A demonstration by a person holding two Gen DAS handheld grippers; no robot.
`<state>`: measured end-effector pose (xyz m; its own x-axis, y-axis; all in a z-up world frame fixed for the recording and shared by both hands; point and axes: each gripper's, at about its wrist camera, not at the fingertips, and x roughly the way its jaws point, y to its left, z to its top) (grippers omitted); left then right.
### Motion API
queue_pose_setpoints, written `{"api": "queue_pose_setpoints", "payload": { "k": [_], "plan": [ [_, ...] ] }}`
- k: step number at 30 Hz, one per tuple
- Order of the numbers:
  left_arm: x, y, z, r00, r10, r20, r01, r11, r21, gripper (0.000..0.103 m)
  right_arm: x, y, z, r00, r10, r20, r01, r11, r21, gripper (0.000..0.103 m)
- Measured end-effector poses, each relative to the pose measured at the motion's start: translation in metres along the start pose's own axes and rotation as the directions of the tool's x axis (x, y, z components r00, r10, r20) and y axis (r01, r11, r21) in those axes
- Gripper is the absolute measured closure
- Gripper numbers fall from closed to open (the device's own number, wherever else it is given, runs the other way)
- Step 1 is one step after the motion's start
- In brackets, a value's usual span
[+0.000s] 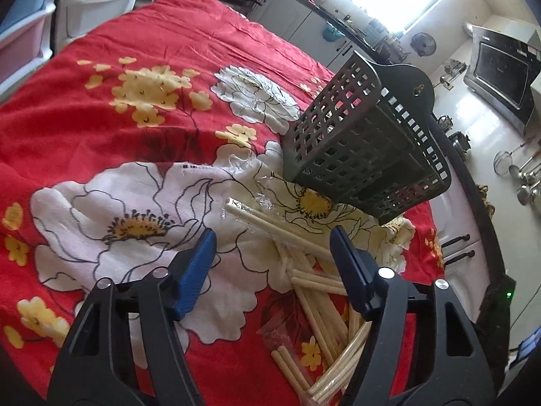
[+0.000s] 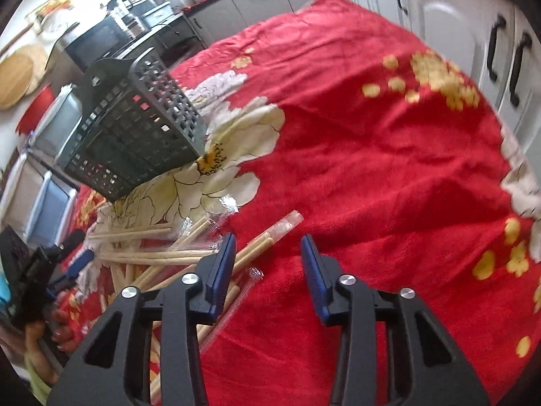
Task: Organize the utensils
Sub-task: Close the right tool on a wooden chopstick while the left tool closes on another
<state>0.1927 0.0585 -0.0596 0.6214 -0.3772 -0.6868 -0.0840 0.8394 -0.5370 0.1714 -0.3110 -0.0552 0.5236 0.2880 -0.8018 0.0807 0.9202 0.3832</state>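
Your left gripper (image 1: 274,237) and right gripper (image 2: 268,243) stand apart, gripping nothing, over scattered chopsticks (image 1: 304,243) near the perforated holder (image 1: 365,142).

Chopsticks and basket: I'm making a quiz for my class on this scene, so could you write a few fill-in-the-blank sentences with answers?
1. The chopsticks lie in a loose pile on a floral cloth whose ground colour is ____.
2. The dark basket has walls pierced with small ____ holes.
3. The pads of the left gripper and the right gripper are coloured ____.
4. Both grippers hold ____ between their pads.

Answers: red; square; blue; nothing
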Motion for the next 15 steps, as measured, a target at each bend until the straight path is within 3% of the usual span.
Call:
{"api": "queue_pose_setpoints", "payload": {
  "k": [7,10,15],
  "plan": [
    [0.014,0.01,0.007,1.0,-0.016,-0.022,0.015,0.998,-0.059,0.06,0.01,-0.008,0.011,0.999,0.045,-0.018,-0.043,0.996,0.074,0.082],
    [0.016,0.014,0.01,0.999,-0.026,-0.021,0.024,0.997,-0.077,0.063,0.013,-0.01,0.017,0.998,0.057,-0.014,-0.056,0.995,0.086,0.088],
    [0.02,0.017,0.012,0.999,-0.027,-0.028,0.024,0.996,-0.091,0.081,0.007,-0.009,0.027,0.998,0.064,0.031,-0.066,0.995,0.078,0.092]
  ]
}}
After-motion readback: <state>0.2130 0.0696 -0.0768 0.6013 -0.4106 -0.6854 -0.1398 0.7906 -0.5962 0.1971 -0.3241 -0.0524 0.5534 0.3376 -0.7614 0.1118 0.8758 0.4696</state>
